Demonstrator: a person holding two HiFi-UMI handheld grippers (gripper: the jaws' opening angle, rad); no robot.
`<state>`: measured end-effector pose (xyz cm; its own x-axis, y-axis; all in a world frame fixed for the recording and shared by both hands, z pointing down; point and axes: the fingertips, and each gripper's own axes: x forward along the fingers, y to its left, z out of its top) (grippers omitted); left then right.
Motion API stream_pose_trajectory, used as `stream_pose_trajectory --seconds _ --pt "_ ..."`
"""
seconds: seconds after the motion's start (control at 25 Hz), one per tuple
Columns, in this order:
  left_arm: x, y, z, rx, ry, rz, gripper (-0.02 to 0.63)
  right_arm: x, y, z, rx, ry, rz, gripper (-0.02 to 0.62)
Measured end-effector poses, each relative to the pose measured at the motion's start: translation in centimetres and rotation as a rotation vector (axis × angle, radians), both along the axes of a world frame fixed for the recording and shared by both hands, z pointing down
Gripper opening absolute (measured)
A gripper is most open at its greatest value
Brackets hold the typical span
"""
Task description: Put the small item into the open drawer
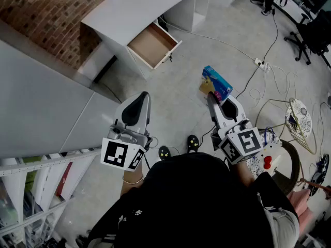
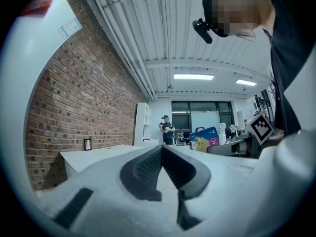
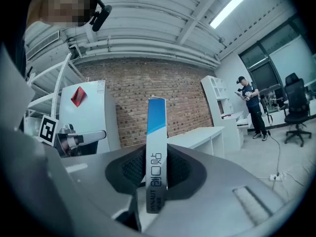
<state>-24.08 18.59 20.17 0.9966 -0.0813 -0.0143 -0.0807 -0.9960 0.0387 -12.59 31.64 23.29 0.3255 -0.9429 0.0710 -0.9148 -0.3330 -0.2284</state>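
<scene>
- Blue-and-white flat box (image 1: 216, 84) = the small item. It's pinched betw. the jaws of the right gripper (image 1: 213, 100), pads pressing on both broad faces, most of the box sticking out past the tips.
- Right gripper view: box (image 3: 155, 152) stands on its thin edge in the jaws. Gripping the flat faces prob. keeps it from twisting or slipping while carried.
- Left gripper (image 1: 141, 99): jaws closed together, nothing betw. them; tips meet in a V in the left gripper view. Held level beside the right one, looks idle, so prob. a one-gripper job.
- Open drawer (image 1: 151, 45) is pulled out of the white desk (image 1: 139, 6). Wood-colour bottom looks bare as far as visible. It's well apart from the box, ahead and to the left in head view.
- Both grippers point level over the grey floor (image 1: 181, 118), person standing. Box not yet at the drawer.
- Judgement: carry/approach step, task not far along. Next calls for getting to the drawer, box over the opening, then letting go.
- Risk: box could catch on the drawer rim if it comes in tilted. Cables (image 1: 253, 71) on the floor to the right, maybe a trip hazard.
</scene>
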Motion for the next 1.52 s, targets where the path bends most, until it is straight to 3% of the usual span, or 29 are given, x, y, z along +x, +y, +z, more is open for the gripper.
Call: stream_pose_trajectory --seconds 0.4,1.16,1.52 --pt "1.0 1.1 -0.1 0.001 0.006 -0.015 0.0 1.4 1.3 0.2 0.04 -0.049 0.002 0.083" --pt "8.2 8.0 0.6 0.009 -0.005 0.004 0.0 8.4 8.9 1.1 0.061 -0.07 0.016 0.084" --pt "7.7 9.1 0.4 0.034 -0.03 -0.047 0.0 9.6 10.3 1.4 0.077 -0.084 -0.009 0.084"
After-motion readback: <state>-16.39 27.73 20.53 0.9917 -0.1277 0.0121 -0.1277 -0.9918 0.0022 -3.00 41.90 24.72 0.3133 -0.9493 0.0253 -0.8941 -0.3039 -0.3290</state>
